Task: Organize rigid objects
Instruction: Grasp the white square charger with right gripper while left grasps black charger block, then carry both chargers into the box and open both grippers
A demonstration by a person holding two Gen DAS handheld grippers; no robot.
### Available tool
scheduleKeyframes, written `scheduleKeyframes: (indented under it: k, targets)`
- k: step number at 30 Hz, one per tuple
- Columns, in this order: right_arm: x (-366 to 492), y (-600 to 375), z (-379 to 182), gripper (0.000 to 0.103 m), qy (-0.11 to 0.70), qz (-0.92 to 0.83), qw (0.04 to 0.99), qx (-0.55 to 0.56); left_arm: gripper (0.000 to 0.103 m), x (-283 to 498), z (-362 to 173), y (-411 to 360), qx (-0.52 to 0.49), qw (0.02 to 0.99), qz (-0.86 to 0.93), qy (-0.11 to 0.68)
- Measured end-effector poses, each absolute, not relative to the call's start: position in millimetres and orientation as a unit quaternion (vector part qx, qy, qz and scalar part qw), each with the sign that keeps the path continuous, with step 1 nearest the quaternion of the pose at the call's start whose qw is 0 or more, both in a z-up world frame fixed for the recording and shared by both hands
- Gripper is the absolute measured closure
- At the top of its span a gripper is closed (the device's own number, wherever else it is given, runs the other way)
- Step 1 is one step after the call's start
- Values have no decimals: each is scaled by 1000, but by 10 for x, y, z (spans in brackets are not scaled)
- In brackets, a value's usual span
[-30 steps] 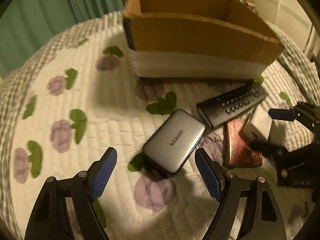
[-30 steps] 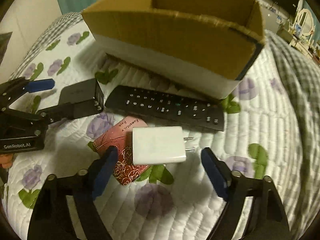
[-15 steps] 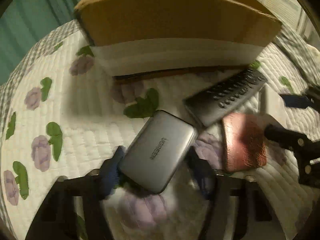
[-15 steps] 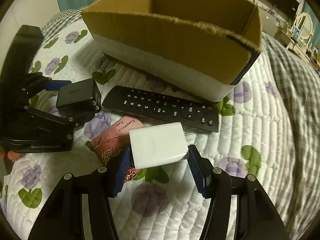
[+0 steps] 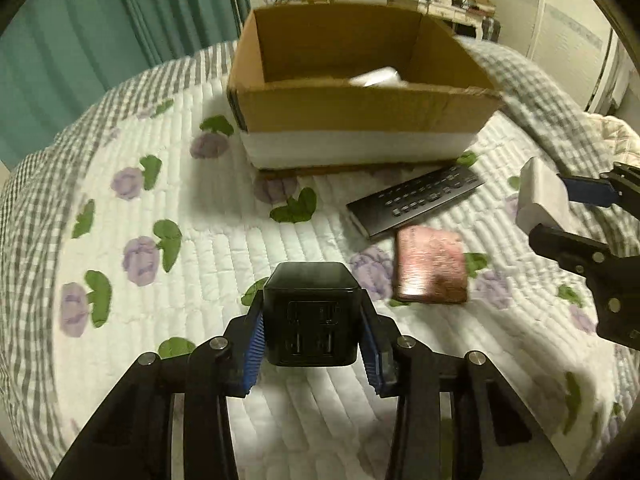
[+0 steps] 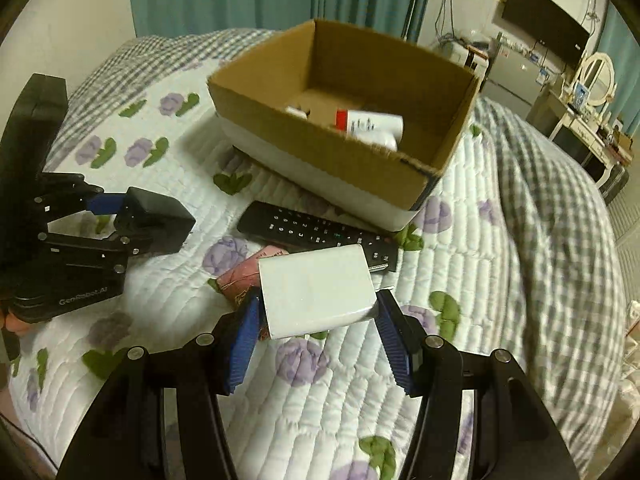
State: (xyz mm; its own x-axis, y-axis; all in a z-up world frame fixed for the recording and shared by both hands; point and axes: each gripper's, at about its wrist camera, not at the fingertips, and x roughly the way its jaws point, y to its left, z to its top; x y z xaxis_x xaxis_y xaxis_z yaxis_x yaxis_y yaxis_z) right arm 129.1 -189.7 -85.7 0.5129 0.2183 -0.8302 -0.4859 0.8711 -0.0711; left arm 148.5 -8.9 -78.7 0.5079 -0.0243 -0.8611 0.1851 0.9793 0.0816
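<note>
- Lower centre, left view: left gripper (image 5: 311, 338) clamps the dark boxy metal charger (image 5: 310, 312).
- Lower centre, right view: right gripper (image 6: 318, 340) clamps the white rectangular plastic adapter (image 6: 316, 290).
- Upper centre, beyond both: open brown cardboard box (image 5: 360, 108), seemingly equally near.

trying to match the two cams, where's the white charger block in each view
Left wrist view: the white charger block is at the far right edge, clamped in the right hand-held gripper, lifted off the quilt.
Right wrist view: it is low in the centre, filling the space between that gripper's blue fingertips.
Shared landmark: the cardboard box, with the black remote lying just in front of it in both views.
</note>
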Motion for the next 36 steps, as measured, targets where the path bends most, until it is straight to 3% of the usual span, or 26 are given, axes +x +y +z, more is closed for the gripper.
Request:
scheduleKeyframes:
  k: [11,22,28,36]
  targets:
    - [1122,-1939,-182,47,397,212,881,-145,61,1448,50,-112,87,901,-64,421]
    - [1819,-1815,633,47,322,205,914,-136,61,2154,672,-42,61,931,-37,359]
    - [2410,-1745,630,47,316,197,919,-126,61,2713,612,-71,60,934,-37,351]
    - [3127,-1672,131,47,345,184,911,-129,61,3296,-6,-236,73,924,-59,372]
